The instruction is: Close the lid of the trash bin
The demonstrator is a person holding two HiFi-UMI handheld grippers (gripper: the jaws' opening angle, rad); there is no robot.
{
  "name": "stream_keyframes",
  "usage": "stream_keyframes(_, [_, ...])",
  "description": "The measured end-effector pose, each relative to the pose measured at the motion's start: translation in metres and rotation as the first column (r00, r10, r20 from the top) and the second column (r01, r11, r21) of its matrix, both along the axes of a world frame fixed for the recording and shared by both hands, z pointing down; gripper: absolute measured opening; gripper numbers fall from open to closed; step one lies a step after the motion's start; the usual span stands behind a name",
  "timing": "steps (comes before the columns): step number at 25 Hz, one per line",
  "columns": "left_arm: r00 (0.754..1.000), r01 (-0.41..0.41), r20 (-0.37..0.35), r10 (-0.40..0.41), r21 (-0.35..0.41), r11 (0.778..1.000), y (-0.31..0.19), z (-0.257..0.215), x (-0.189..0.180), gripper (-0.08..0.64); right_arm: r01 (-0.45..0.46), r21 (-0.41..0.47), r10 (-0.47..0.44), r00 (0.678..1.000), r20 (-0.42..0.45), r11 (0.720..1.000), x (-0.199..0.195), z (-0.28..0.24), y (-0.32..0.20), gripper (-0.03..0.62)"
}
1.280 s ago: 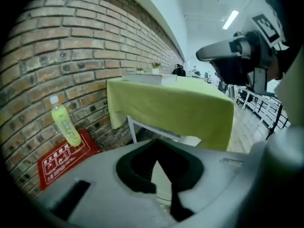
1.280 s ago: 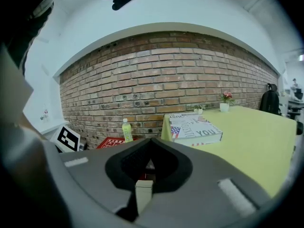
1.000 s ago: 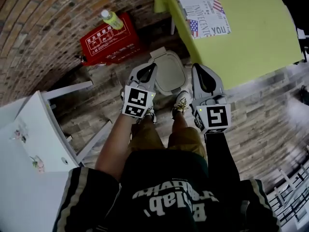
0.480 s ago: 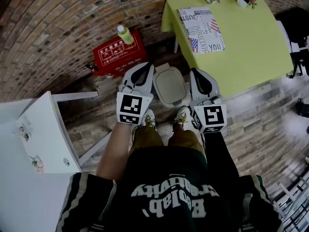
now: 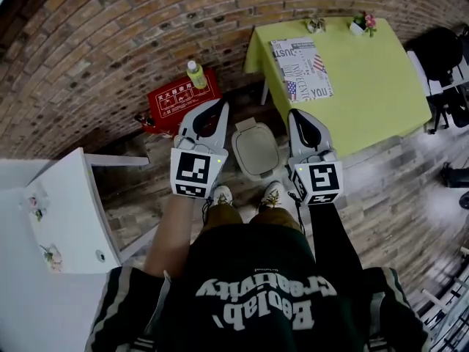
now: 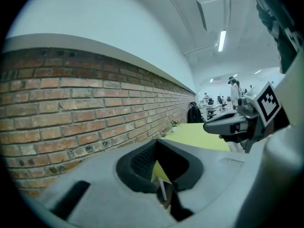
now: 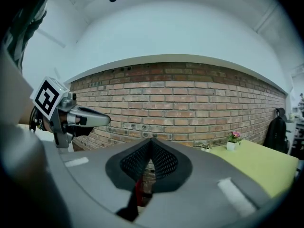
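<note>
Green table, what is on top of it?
A printed paper lies on the green table; a pot of pink flowers and another small plant stand at its far edge. The tabletop hides the floor underneath.

Head camera: above your torso [image 5: 256, 284], looking steeply down; trash bin [image 5: 256, 147] at frame centre.
Left gripper view: close behind its jaws, facing along the brick wall [image 6: 71, 103] toward the green table [image 6: 202, 133].
Right gripper view: faces that wall squarely, table at lower right.
All three share wall and table.
The left gripper view also catches your right gripper [image 6: 209, 126]; the right one, your left gripper [image 7: 107, 120].
</note>
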State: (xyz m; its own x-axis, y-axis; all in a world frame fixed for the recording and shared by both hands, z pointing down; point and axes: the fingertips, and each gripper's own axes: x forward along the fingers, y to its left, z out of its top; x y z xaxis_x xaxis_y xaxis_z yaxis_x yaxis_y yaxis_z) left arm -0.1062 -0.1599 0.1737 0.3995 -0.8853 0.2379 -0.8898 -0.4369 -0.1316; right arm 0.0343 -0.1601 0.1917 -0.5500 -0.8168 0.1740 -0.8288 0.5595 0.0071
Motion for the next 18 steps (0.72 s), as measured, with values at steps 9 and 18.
stream_keyframes(9, [0.999,-0.046,-0.005,0.046,0.069,0.997,0.010,-0.043,-0.012,0.008,0.009,0.069,-0.008,1.000,-0.005,0.998,-0.009,-0.029,0.013,0.012])
stream_keyframes(18, [0.989,-0.139,-0.033,0.143,0.105,0.985,0.020,-0.058,-0.008,0.008,-0.053,0.095,0.058,0.997,-0.057,0.994,-0.005,-0.040,0.030,0.013])
